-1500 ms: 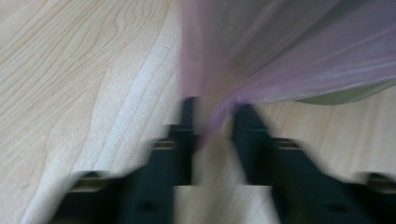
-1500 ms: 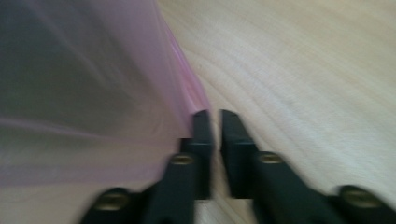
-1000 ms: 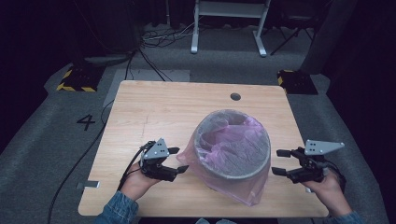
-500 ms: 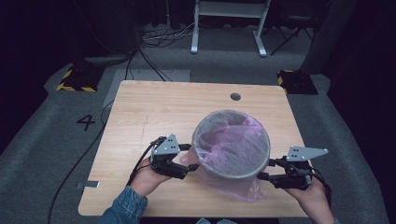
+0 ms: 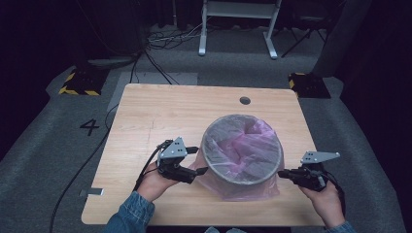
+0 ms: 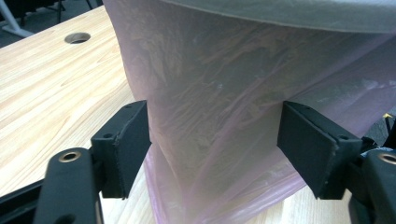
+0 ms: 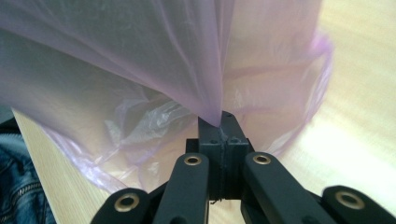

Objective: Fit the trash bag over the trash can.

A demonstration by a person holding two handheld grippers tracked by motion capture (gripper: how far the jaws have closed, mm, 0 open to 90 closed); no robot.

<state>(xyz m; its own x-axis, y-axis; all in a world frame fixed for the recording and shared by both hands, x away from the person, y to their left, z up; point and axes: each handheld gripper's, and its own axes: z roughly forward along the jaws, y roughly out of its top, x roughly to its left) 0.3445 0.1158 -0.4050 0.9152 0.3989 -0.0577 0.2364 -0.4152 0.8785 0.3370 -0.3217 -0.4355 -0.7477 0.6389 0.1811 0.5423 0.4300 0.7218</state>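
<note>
Pink bin liner point(image 5: 243, 187) is thin film: near weightless, limp, slippery, tears if yanked. Judgement: pinch the loose skirt below the rim, both sides, and pull evenly. Translucent pink, crinkled, draped over a round grey wastebasket point(image 5: 241, 149) at the table's point(image 5: 160, 111) 5 o'clock, hem pooled on the wood. Right gripper point(image 7: 219, 122) has just been closing; jaws fully together on a fold at the bin's 3 o'clock. Left gripper point(image 6: 212, 144) at 9 o'clock: jaws wide, film bulging between the pads, not clamped.
</note>
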